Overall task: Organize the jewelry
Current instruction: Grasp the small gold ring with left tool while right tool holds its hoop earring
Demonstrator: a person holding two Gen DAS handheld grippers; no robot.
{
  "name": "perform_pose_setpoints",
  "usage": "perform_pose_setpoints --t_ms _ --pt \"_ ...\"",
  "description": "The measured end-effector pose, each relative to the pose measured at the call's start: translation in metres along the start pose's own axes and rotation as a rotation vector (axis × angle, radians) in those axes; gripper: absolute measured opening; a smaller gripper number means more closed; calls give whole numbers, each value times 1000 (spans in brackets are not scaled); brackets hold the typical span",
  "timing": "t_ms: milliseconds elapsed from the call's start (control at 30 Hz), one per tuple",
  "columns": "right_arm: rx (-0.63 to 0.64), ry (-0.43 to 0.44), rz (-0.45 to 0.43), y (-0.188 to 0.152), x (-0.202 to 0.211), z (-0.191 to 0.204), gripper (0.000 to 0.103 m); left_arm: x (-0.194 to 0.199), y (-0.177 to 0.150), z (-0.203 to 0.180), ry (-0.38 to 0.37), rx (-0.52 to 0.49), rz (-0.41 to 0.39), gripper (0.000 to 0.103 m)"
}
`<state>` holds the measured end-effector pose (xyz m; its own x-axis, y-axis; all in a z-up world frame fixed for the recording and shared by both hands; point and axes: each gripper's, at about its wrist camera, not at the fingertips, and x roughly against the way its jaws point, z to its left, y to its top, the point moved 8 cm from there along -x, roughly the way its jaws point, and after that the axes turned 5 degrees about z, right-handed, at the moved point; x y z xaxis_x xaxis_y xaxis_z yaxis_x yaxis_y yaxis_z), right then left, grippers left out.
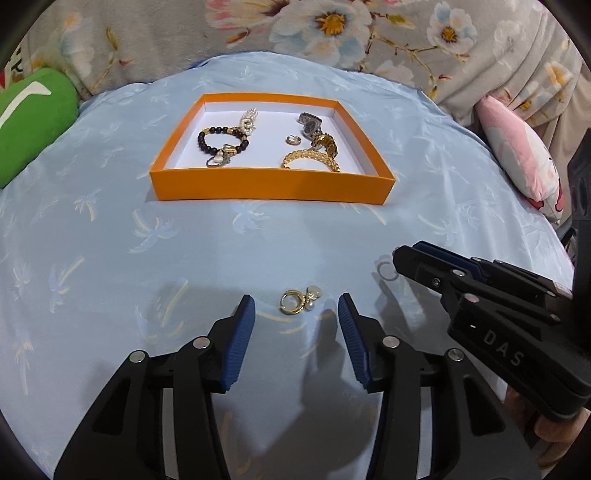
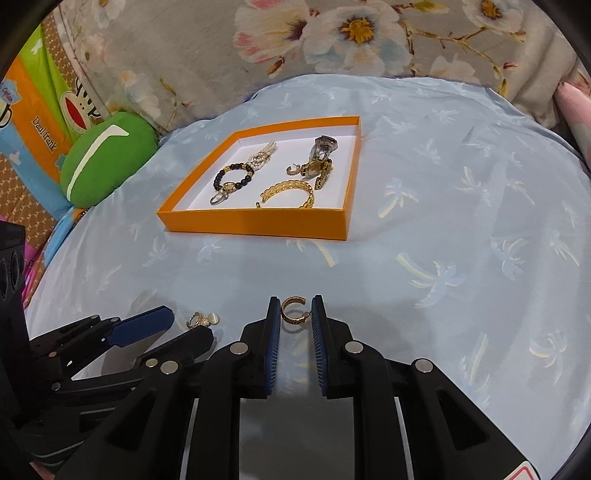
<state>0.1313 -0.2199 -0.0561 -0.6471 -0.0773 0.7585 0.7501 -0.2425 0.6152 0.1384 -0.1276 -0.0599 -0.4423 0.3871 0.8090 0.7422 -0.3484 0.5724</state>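
An orange tray (image 1: 271, 186) (image 2: 255, 222) sits on the pale blue cloth and holds a dark bead bracelet (image 1: 221, 142), a pearl piece, a gold chain bracelet (image 1: 312, 158), two watches and a small ring. A gold earring with pearls (image 1: 300, 301) (image 2: 202, 319) lies on the cloth between the tips of my open left gripper (image 1: 296, 308). My right gripper (image 2: 295, 312) is closed on an open gold ring (image 2: 294, 311), gripped between its blue pads just above the cloth. In the left wrist view the right gripper (image 1: 406, 258) covers most of that ring.
A green plush cushion (image 1: 29, 118) (image 2: 107, 158) lies left of the tray. A pink cushion (image 1: 517, 151) lies at the right. A floral fabric (image 1: 332, 33) rises behind the blue cloth. Colourful packaging (image 2: 33, 122) stands at far left.
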Motion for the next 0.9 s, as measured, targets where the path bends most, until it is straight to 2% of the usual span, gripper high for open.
perform_pose_setpoints --t_ms 167,433,467,500,900 --pt "-5 5 -5 1 1 -1 16 -3 1 0 14 -8 -4 21" --pt "-7 9 -13 2 3 -1 16 -3 1 1 24 -6 -11 16" --pt "-7 9 -17 2 4 -1 16 -2 1 2 24 -3 -13 14" --pt "-8 11 -21 3 5 -1 16 -2 2 3 21 -1 -9 2" --pt "-11 19 -33 7 11 0 16 12 10 33 51 59 -37 1"
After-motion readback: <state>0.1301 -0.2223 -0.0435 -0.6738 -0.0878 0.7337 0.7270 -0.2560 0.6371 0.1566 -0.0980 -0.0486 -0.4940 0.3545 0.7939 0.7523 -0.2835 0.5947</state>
